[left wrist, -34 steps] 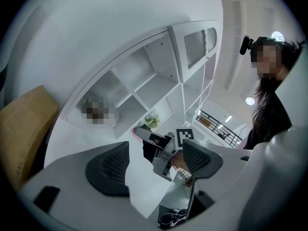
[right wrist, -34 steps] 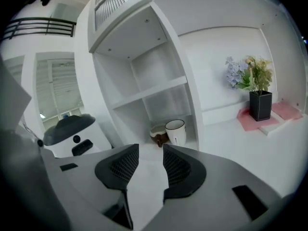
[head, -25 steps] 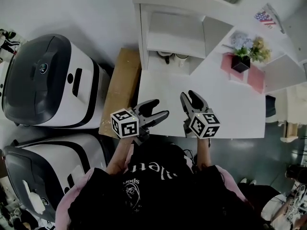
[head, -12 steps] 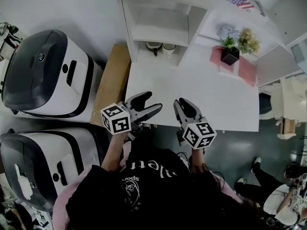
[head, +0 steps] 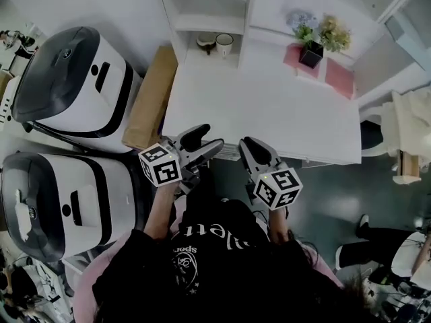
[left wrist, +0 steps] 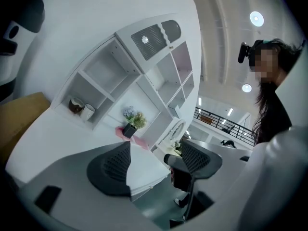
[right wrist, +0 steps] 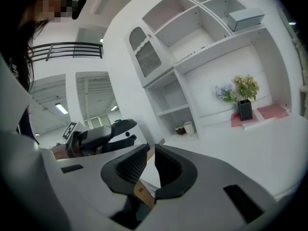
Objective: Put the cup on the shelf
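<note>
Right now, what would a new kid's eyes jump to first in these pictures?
Two grippers with checkered cubes at the near edge of the white table: the left gripper is open, and the right gripper is closing on nothing. Then come two big white-and-black machines on the floor at the left, and the flower pot at the table's far end.

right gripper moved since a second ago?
Yes: the right gripper pulled back to the table's near edge, its jaws closing with nothing between.
</note>
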The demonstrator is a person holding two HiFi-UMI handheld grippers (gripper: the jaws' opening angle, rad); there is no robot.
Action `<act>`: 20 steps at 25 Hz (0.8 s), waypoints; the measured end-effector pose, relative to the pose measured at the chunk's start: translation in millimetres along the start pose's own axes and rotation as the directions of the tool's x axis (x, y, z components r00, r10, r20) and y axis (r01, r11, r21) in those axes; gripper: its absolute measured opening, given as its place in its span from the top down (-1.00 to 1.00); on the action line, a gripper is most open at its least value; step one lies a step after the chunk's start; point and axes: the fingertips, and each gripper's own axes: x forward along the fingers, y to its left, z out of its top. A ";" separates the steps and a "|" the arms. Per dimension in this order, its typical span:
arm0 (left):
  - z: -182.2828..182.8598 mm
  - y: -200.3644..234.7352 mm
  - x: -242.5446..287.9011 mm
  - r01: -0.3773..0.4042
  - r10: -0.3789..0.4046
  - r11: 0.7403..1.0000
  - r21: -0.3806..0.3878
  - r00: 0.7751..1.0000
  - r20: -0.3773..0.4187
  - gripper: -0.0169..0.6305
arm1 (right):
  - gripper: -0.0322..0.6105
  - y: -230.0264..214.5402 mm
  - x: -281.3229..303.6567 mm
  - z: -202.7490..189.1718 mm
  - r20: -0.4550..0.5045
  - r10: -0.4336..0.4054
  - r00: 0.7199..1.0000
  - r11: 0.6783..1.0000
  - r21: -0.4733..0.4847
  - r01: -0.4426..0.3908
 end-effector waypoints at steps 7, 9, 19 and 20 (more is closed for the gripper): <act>-48.5 -56.3 -29.1 -0.033 0.033 0.999 0.008 0.999 -0.014 -0.11 | 0.66 35.3 -45.4 -31.5 -0.012 0.079 0.997 0.997 0.024 -0.079; -53.5 -65.2 -38.9 -0.039 0.039 0.999 0.021 0.999 -0.007 -0.09 | 0.66 45.9 -51.9 -34.6 -0.009 0.098 0.995 0.995 0.022 -0.098; -47.6 -84.4 -69.1 -0.052 0.050 0.998 0.045 0.998 0.039 0.22 | 0.66 81.2 -58.0 -36.7 0.006 0.133 0.991 0.991 0.015 -0.133; -47.3 -84.3 -71.6 -0.051 0.050 0.998 0.043 0.998 0.038 0.26 | 0.66 83.7 -57.4 -36.1 0.009 0.130 0.991 0.991 0.015 -0.130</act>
